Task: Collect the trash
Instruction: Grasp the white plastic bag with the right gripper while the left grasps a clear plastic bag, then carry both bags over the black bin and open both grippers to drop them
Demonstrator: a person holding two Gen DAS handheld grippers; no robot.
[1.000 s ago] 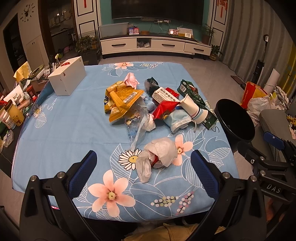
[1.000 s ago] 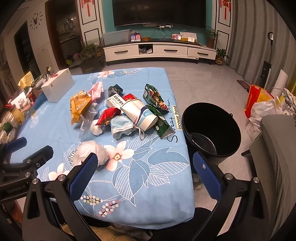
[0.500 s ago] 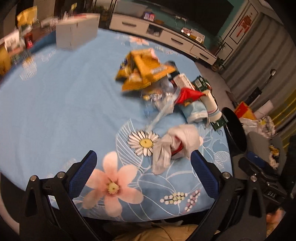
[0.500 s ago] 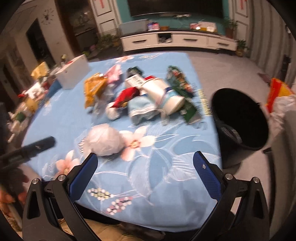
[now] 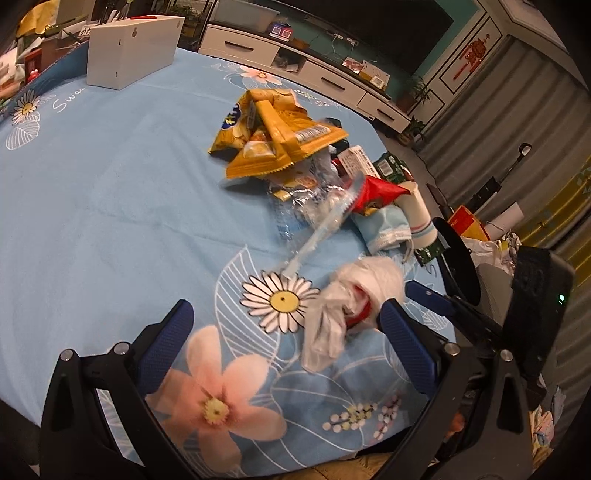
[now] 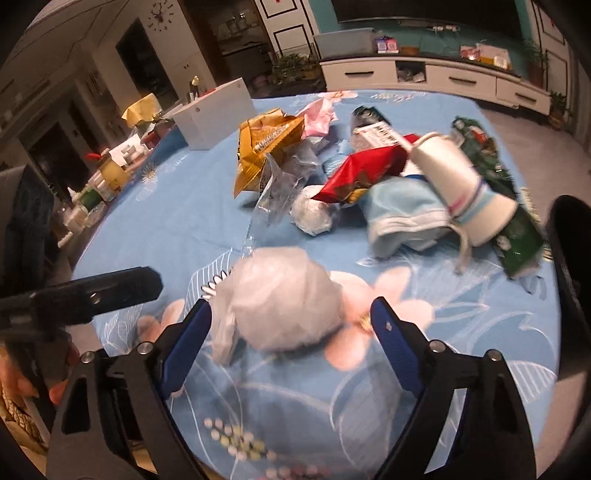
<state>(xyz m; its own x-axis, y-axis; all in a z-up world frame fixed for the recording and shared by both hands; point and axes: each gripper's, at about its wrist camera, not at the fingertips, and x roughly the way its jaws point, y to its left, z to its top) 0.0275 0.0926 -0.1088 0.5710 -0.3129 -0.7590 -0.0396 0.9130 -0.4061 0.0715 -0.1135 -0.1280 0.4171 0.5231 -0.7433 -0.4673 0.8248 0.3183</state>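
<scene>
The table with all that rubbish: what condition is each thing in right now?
White plastic bag: crumpled, lying between the right gripper's pads, not yet pinched.
Right gripper: jaws closing.
Left gripper: jaws wide, nothing held.
Paper cup: tipped on its side.
Yellow snack bag: torn open, crumpled.
Red wrapper: crumpled.
White box: closed, upright.

A white box (image 5: 131, 50) stands on the floral tablecloth (image 5: 110, 192). Behind are a TV cabinet (image 6: 436, 75) and a wall clock (image 6: 161, 17).
</scene>
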